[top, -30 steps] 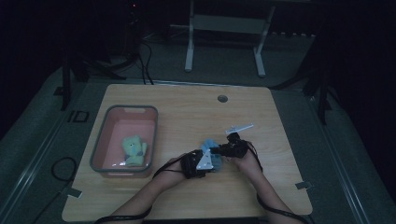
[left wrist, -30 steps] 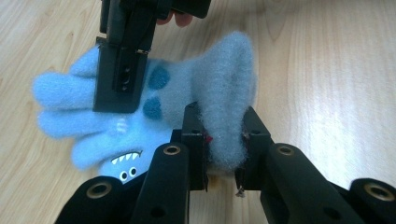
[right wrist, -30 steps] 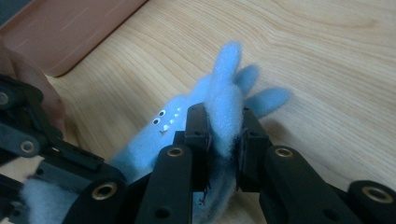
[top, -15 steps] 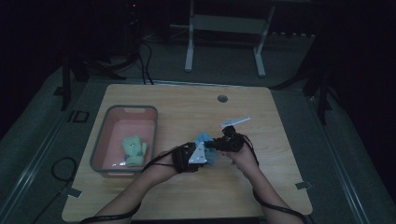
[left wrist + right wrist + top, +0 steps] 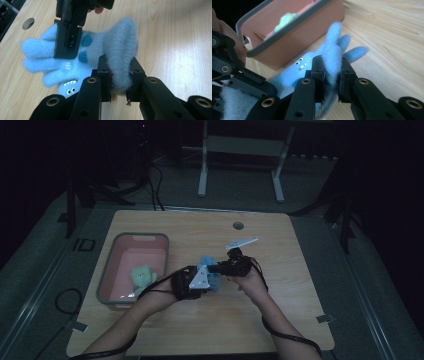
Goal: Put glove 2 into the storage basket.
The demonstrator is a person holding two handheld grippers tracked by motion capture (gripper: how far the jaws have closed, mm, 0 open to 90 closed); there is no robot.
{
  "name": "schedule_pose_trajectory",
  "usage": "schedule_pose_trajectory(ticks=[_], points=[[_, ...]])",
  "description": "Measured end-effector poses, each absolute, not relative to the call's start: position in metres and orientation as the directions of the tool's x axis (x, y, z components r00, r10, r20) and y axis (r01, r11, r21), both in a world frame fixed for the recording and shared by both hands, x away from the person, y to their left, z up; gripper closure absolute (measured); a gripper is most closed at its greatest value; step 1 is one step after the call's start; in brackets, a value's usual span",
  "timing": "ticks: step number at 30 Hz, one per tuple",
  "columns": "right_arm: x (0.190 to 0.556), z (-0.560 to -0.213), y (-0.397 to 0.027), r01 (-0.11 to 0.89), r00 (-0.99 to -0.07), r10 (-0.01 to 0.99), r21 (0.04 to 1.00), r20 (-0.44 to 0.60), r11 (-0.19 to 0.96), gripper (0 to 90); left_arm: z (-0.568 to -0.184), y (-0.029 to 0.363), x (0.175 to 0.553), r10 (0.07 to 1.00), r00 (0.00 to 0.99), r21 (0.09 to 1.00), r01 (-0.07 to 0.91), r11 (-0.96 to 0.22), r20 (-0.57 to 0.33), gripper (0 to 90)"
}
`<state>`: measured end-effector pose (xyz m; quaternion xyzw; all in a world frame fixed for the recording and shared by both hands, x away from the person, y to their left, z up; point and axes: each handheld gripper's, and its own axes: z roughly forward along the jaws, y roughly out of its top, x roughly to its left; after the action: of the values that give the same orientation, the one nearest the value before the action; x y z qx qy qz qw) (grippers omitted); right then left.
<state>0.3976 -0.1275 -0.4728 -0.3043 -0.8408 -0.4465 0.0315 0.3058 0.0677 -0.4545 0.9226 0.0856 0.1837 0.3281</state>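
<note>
Where claws point(image 5: 120, 75) pinch, blue glove point(image 5: 75, 60) half-hidden.

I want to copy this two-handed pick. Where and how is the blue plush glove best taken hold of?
Grip the blue plush glove by its soft edges: one pair of tongs pinching the thick cuff end, coming from the person's side, the other pinching a finger from the opposite end. The fabric folds flat between the pads, so thin edges likely hold better than the broad palm.

a dim lab: lone wooden table point(image 5: 300, 270), floor cables point(image 5: 150, 185), metal stand point(image 5: 240, 150) behind.
</note>
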Motion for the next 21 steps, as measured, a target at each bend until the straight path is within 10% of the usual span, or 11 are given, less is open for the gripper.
schedule_pose_trajectory(ticks=[21], points=[[0.404, -0.450, -0.066, 0.488, -0.852, 0.427, 0.758, 0.303, 0.434, 78.6, -0.437, 0.119, 0.299, 0.349, 0.884, 0.628, 0.085, -0.774, 0.311, 77.4]])
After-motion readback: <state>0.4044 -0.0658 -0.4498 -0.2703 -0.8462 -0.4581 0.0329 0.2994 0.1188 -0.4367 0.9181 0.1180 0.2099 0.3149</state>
